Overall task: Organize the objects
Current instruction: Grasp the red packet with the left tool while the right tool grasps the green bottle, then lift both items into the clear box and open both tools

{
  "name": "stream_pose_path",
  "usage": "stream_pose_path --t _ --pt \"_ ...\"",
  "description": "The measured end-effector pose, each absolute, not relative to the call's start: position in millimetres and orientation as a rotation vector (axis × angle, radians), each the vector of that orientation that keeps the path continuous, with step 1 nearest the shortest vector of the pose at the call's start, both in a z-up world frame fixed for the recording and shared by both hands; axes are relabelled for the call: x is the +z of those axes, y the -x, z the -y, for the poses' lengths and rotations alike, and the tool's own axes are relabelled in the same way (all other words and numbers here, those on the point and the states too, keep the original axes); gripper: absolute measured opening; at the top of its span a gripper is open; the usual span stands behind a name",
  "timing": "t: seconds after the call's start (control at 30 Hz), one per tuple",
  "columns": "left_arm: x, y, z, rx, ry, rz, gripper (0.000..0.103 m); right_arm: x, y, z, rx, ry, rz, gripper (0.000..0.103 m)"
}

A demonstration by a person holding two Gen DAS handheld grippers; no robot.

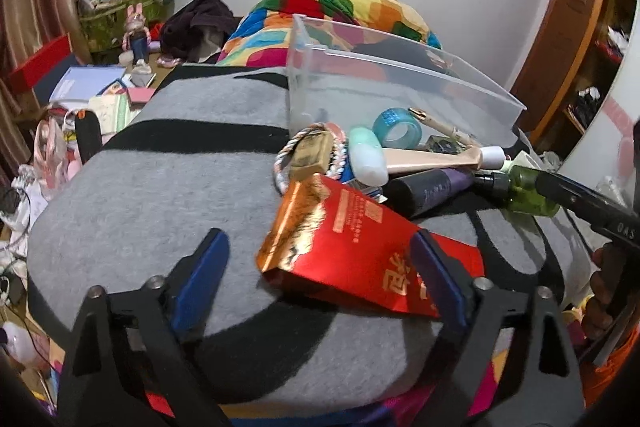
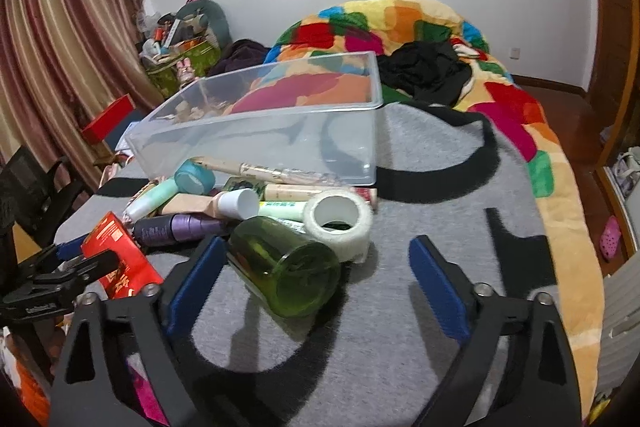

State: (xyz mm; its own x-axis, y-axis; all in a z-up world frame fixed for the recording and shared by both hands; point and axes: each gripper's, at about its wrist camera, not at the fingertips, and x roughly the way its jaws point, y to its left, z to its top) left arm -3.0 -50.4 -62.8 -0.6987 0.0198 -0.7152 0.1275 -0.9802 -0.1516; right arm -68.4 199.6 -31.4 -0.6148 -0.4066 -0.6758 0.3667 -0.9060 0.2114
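My left gripper (image 1: 320,267) stands spread at the lower centre of its view, the glossy red carton (image 1: 360,255) between its blue pads (image 1: 202,267) but unclamped; my right gripper (image 2: 316,267) is likewise spread, the green glass bottle (image 2: 284,267) lying on its side between its pads, unpinched. I judge both should settle squarely before closing: the carton is flat-sided foil card, crushable, while the bottle is smooth, round and liable to roll on the grey felt cover (image 2: 420,307). The clear plastic bin (image 2: 280,131) waits upper centre, empty, behind the clutter.
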Motion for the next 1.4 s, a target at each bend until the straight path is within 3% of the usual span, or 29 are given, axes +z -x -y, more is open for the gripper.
stream_pose_path --t 0.1,0.17,0.23,0.3,0.4,0.57,1.13,1.4 --pt "-64 4 42 -2.853 -1.18 -0.234 0.071 -38 72 -195 -2.446 -1.081 0.083 0.076" --pt "-63 3 38 -2.869 -1.165 -0.217 0.068 -40 72 -195 -2.422 -1.086 0.098 0.071" --pt "-63 2 38 -2.872 -1.156 -0.219 0.065 -39 70 -195 -2.412 -1.077 0.095 0.06" --pt "-61 0 42 -2.88 -1.15 -0.255 0.056 -37 67 -193 -2.403 -1.06 0.083 0.054" --pt "-53 -7 50 -2.902 -1.125 -0.315 0.045 -34 62 -189 -2.41 -1.037 0.042 0.05" --pt "-36 -19 49 -2.928 -1.056 -0.304 0.036 -26 51 -188 -2.411 -0.996 0.015 0.045" --pt "-7 -7 -8 -3.071 -0.97 -0.07 0.031 -22 29 -181 -2.367 -0.952 -0.053 0.043" --pt "-35 10 2 -3.062 -1.148 -0.274 0.038 -36 27 -169 -2.314 -0.996 -0.074 0.039"
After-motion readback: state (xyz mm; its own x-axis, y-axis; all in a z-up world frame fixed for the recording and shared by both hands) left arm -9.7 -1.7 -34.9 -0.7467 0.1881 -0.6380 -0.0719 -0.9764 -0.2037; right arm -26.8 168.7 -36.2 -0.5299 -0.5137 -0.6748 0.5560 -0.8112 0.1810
